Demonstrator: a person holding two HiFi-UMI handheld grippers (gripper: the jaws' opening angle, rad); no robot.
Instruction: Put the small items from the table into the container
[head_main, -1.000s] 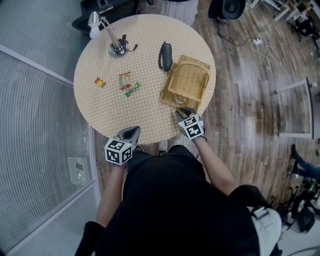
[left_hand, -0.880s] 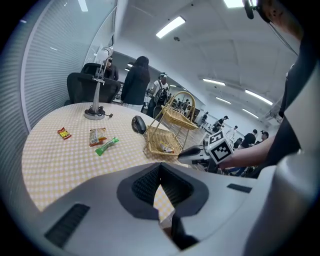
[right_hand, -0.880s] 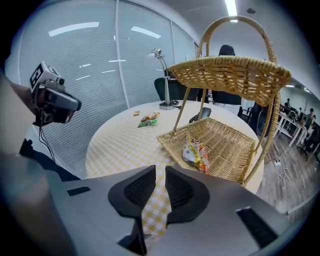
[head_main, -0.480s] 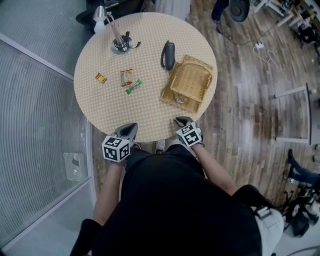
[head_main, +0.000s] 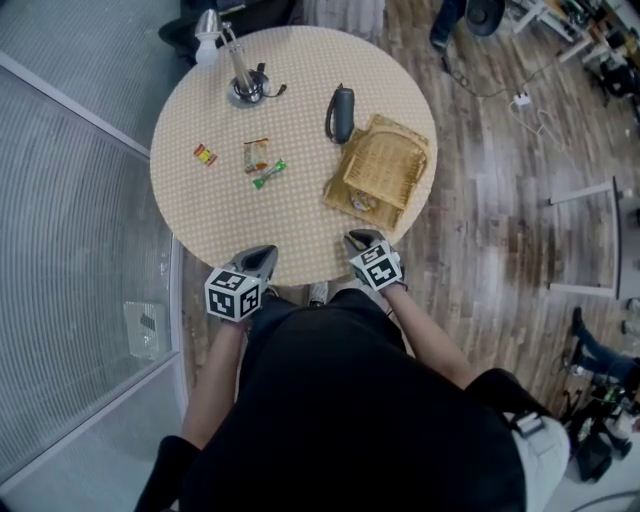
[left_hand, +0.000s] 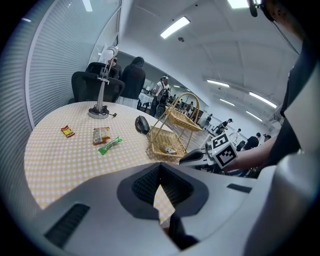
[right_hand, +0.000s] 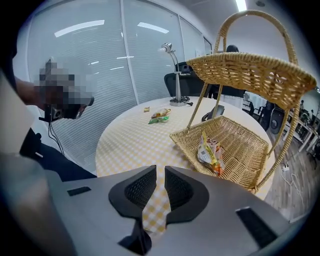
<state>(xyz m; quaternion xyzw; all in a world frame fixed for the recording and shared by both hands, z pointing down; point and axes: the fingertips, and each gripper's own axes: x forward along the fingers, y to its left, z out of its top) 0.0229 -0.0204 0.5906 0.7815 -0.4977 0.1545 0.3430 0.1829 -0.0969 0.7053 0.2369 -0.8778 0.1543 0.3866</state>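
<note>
Grippers sit at the round table's (head_main: 300, 225) near edge: left gripper (head_main: 262, 258) clenched on nothing, right gripper (head_main: 362, 240) slightly parted, empty. Red sweet (head_main: 204, 154), tan packet (head_main: 256, 154) and green packet (head_main: 268, 174) lie left of the wicker basket (head_main: 395, 160), which holds 1 yellow packet (head_main: 362, 200).

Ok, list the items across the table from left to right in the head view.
Small red packet → green sweet wrapper → woven wicker basket. Left out for overlap: silver desk lamp, orange snack packet, black computer mouse.
</note>
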